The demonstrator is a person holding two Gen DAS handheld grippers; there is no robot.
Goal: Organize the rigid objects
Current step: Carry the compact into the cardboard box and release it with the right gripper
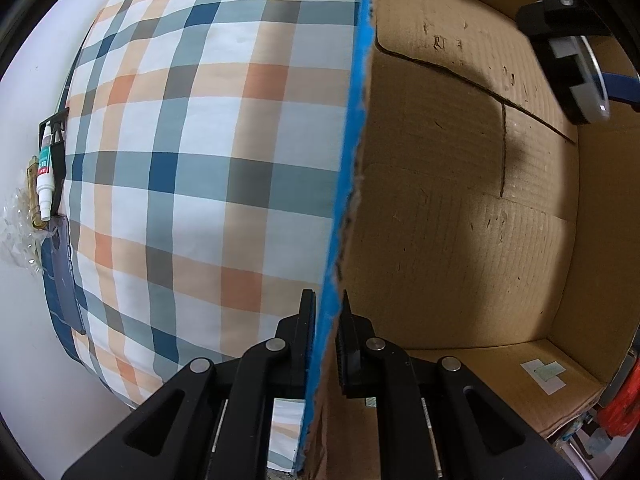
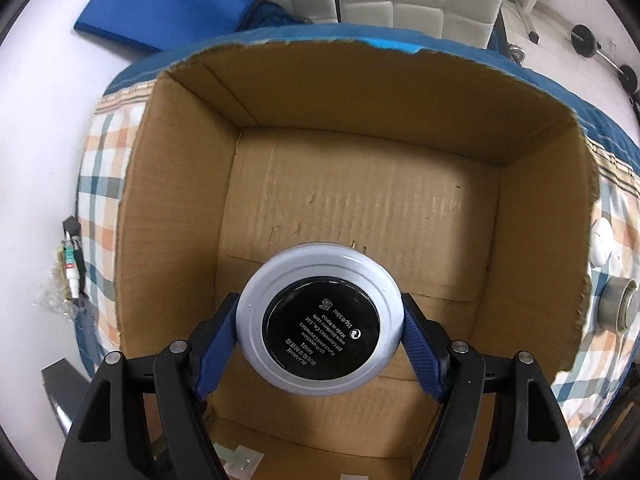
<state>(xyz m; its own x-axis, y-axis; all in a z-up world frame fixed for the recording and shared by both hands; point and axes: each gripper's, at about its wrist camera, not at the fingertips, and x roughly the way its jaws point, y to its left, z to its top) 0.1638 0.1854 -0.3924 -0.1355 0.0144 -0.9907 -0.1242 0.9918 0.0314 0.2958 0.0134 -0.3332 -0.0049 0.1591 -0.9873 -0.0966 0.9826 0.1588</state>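
Observation:
A brown cardboard box stands open on a plaid cloth. My left gripper is shut on the box's blue-taped wall, one finger outside and one inside. My right gripper is shut on a round white compact with a black labelled underside, held above the box's inside. The right gripper and the compact also show in the left wrist view, at the top right over the box.
A small white tube and crinkled plastic wrap lie at the cloth's left edge. A white oval object and a metal tin lie on the cloth right of the box. A blue pad lies behind the box.

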